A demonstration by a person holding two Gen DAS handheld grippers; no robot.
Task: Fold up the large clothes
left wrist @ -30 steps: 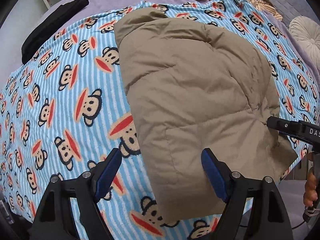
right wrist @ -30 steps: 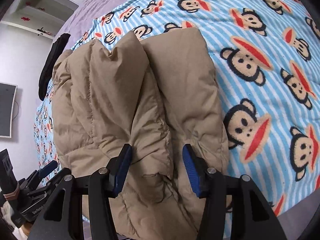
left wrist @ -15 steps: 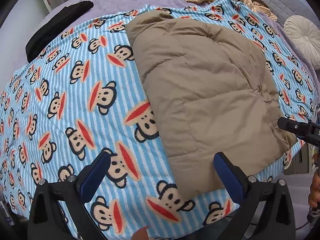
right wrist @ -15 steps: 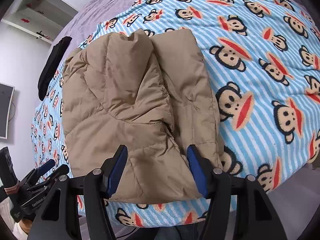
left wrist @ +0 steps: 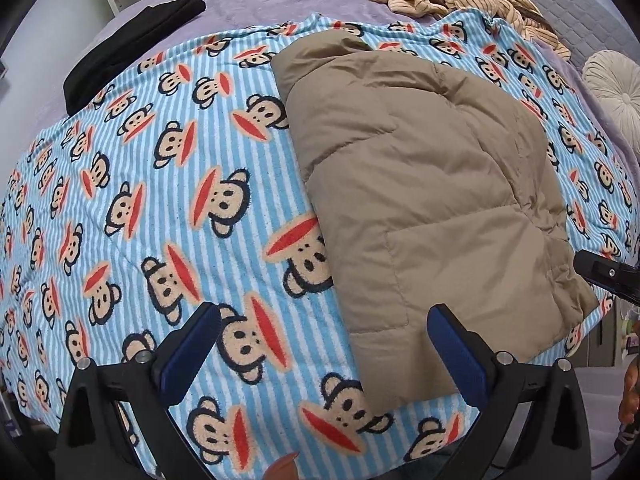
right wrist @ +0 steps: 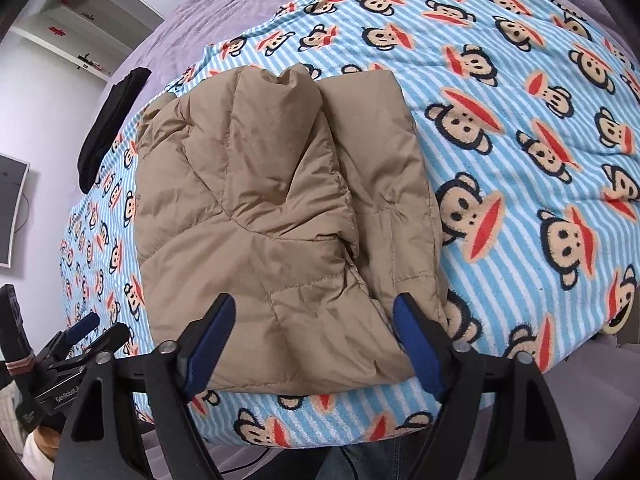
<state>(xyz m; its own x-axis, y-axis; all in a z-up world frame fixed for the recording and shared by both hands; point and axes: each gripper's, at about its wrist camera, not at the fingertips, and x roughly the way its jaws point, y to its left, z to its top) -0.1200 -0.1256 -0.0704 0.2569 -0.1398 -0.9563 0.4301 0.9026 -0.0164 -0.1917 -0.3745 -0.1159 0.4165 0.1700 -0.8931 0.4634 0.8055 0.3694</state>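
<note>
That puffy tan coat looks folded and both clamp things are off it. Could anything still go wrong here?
Possibly. The tan coat is puffy and its top flap sits loosely bunched, so the fold may spring open now that both the left tool and the right tool are open and holding nothing. Its near edge also lies close to the edge of the monkey blanket, where the bed ends, so a nudge might slide it off.
</note>
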